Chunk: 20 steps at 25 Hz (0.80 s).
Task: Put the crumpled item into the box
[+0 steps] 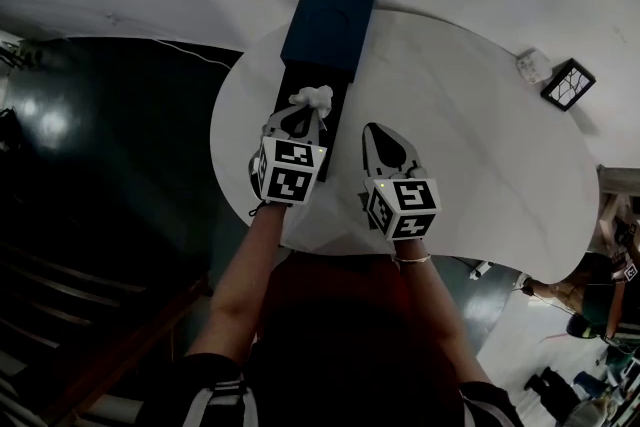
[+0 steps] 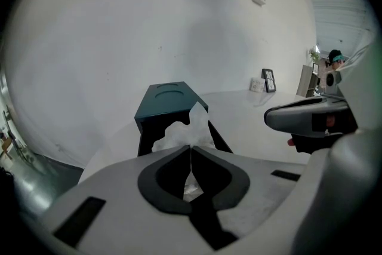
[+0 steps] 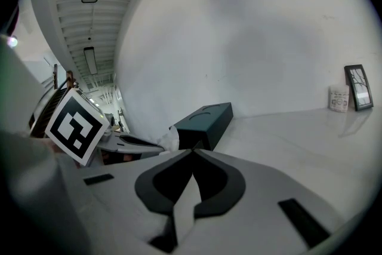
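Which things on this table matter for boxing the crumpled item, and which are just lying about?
Job: crumpled white paper, held in the shut left gripper; dark box ahead of it.
Lying about: picture frame; small white pot beside it.

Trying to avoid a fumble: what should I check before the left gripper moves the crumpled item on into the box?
1. Left gripper shut on the crumpled item: ok.
2. Box has its open end facing the item: ok.
3. Item lined up with the opening: ok.
4. Right gripper shut, empty, beside the box and not blocking it: ok.
5. Item inside the box: not ok, not yet in.
6. Free room inside the box: cannot tell, the interior is dark.
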Each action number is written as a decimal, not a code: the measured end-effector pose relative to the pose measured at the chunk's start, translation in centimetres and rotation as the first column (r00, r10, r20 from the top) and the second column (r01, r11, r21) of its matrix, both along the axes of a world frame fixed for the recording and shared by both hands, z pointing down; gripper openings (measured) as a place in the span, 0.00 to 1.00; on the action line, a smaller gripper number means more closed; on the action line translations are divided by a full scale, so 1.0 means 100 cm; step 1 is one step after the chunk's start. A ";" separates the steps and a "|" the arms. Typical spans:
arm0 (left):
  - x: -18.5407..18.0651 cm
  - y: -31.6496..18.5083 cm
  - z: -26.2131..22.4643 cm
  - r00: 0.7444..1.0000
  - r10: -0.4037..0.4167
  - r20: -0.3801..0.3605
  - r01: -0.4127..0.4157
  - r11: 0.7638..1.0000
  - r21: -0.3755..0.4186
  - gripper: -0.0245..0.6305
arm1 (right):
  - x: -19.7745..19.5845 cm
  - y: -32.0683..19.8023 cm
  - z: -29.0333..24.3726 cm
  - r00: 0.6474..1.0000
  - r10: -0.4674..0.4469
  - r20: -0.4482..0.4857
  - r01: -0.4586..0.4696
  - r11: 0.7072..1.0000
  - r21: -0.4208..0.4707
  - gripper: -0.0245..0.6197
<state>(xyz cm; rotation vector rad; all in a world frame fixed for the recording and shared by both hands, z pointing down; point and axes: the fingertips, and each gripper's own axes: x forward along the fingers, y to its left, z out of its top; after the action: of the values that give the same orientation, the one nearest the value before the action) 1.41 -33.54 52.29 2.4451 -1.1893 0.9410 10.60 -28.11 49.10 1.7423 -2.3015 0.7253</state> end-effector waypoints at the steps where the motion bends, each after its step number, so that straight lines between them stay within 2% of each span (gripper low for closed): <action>1: 0.000 0.000 0.002 1.000 0.002 0.004 -0.002 1.000 -0.006 0.08 | -0.001 0.000 0.001 1.000 -0.002 -0.001 0.002 1.000 -0.002 0.06; 7: 0.004 0.000 0.013 1.000 0.007 0.020 -0.006 0.999 -0.048 0.08 | 0.002 -0.002 0.004 1.000 -0.002 0.003 0.002 1.000 -0.015 0.06; 20: 0.008 -0.002 0.022 0.997 0.031 0.068 -0.026 0.998 -0.065 0.08 | 0.004 0.000 0.006 1.000 -0.006 0.000 0.006 1.000 -0.022 0.06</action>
<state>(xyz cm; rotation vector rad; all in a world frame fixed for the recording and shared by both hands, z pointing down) 2.20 -33.71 54.50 2.4030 -1.1306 1.0629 10.96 -28.13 49.69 1.7256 -2.2885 0.7464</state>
